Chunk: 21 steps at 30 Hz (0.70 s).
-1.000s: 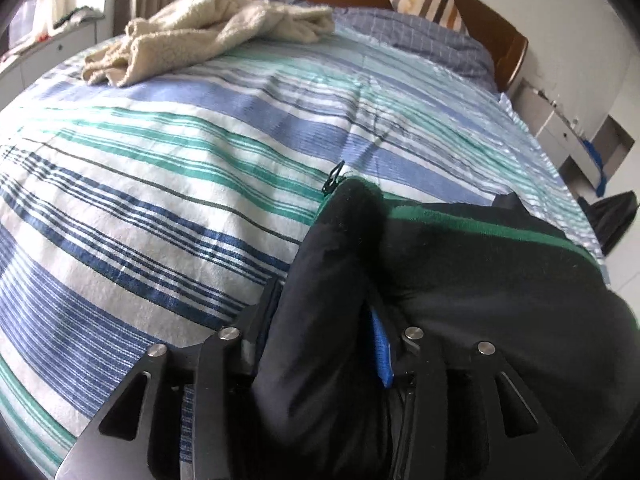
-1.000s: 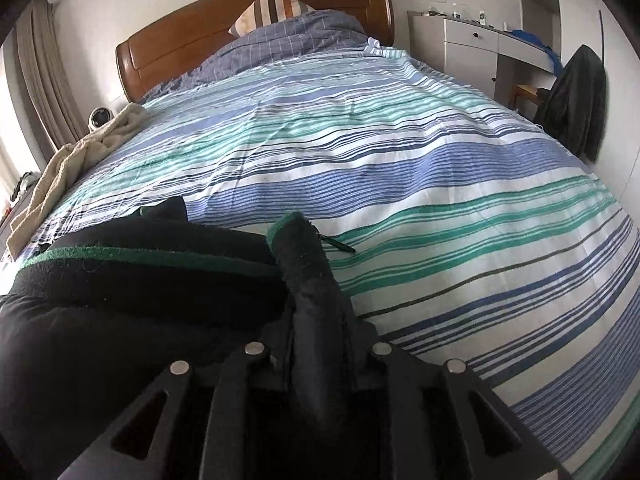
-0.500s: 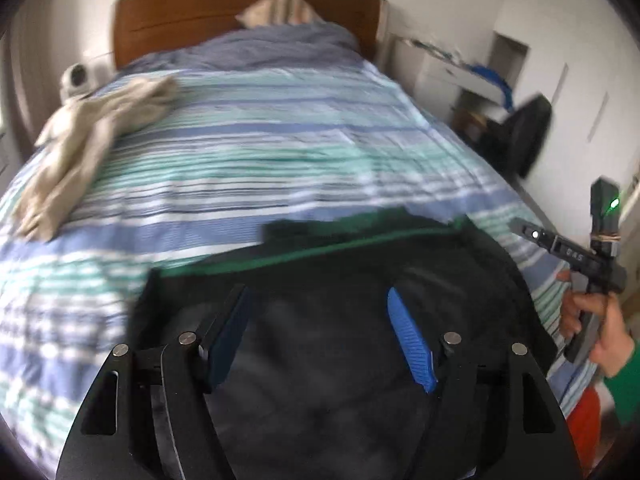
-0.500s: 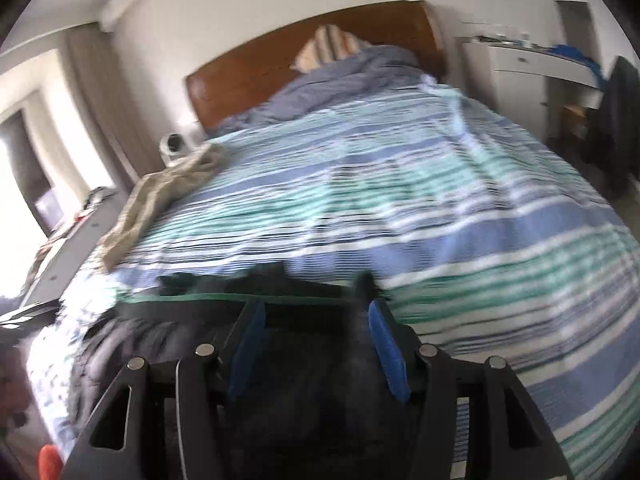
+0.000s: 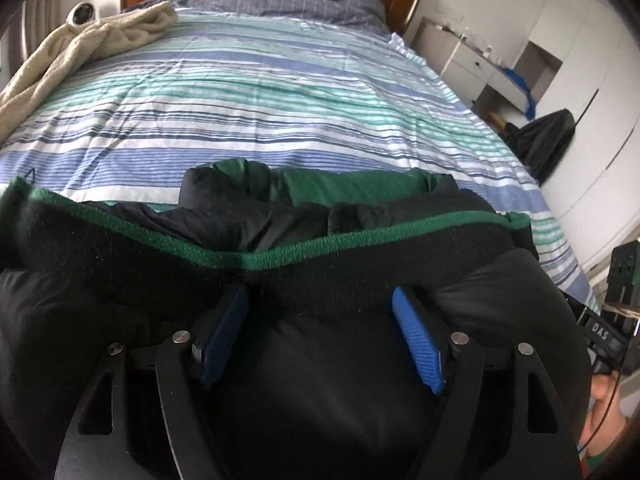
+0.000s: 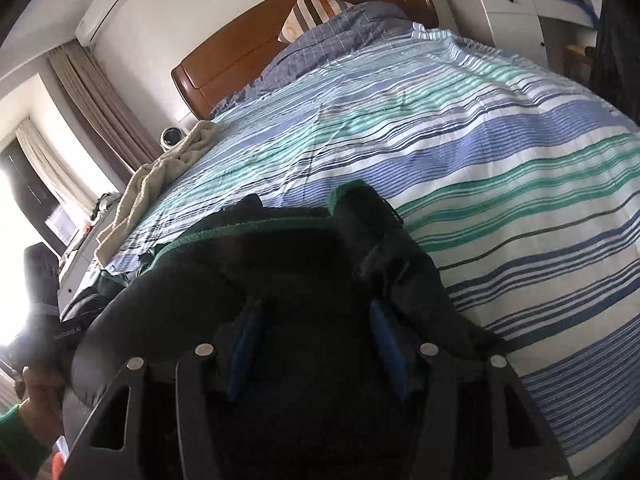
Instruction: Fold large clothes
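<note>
Jacket [image 5: 328, 360], black with green trim, lies bunched at the bed's [image 5: 280, 100] foot edge. Left gripper [image 5: 320, 332] jaws are opening, right gripper [image 6: 316, 340] jaws released; both straddle the fabric without pressing it.

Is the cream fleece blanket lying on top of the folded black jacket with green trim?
No: the cream fleece blanket lies far up the striped bed cover, apart from the folded black jacket with green trim.
</note>
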{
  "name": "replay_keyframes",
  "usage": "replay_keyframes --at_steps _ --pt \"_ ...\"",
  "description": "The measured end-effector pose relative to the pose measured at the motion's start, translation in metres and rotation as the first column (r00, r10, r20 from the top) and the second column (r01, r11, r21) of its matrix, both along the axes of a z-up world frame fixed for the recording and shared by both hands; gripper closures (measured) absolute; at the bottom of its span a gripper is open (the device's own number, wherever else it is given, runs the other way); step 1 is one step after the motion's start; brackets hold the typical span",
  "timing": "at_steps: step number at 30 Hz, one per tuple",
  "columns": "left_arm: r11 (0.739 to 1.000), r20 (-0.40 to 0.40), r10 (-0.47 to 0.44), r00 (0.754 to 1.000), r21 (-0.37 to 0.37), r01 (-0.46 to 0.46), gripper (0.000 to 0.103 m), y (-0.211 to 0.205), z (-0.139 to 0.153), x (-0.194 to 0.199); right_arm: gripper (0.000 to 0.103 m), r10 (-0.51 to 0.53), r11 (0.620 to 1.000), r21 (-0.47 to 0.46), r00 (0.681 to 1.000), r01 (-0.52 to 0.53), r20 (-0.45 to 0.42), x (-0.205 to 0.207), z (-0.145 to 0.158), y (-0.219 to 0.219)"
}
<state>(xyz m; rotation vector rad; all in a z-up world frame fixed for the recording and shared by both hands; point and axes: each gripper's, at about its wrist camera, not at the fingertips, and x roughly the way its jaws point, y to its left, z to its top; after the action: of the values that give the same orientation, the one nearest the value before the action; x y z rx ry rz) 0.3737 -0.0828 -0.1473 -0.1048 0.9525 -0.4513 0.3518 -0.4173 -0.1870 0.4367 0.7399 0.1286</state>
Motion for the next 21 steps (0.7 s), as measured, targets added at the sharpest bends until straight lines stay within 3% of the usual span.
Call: replay_keyframes --at_steps 8,10,12,16,19,21 --pt "1.000 0.002 -0.002 1.000 0.019 0.002 0.026 -0.004 -0.001 0.008 0.048 -0.004 1.000 0.019 1.000 0.004 -0.003 0.002 -0.003 -0.009" --pt "0.998 -0.019 -0.012 1.000 0.062 0.013 0.026 -0.009 0.005 0.009 0.048 -0.001 1.000 0.015 1.000 0.001 -0.012 0.003 -0.003 -0.009" --pt "0.990 -0.054 -0.042 0.998 0.134 0.049 0.027 -0.015 0.021 0.001 0.048 0.006 1.000 0.010 1.000 -0.005 -0.025 0.004 -0.002 -0.008" --pt "0.974 -0.039 -0.164 0.986 0.151 0.168 0.024 -0.012 0.052 -0.047 0.047 0.019 0.999 0.035 0.999 -0.018 -0.038 0.002 0.001 -0.013" --pt "0.966 -0.050 -0.172 0.984 0.185 0.179 0.021 -0.005 0.026 -0.063 0.047 0.032 0.999 0.014 0.997 -0.031 -0.065 0.002 0.006 -0.011" --pt "0.981 -0.045 -0.149 0.988 0.122 0.154 0.019 0.005 0.008 -0.059 0.048 0.019 0.998 -0.054 0.996 -0.024 -0.093 -0.004 0.025 -0.004"
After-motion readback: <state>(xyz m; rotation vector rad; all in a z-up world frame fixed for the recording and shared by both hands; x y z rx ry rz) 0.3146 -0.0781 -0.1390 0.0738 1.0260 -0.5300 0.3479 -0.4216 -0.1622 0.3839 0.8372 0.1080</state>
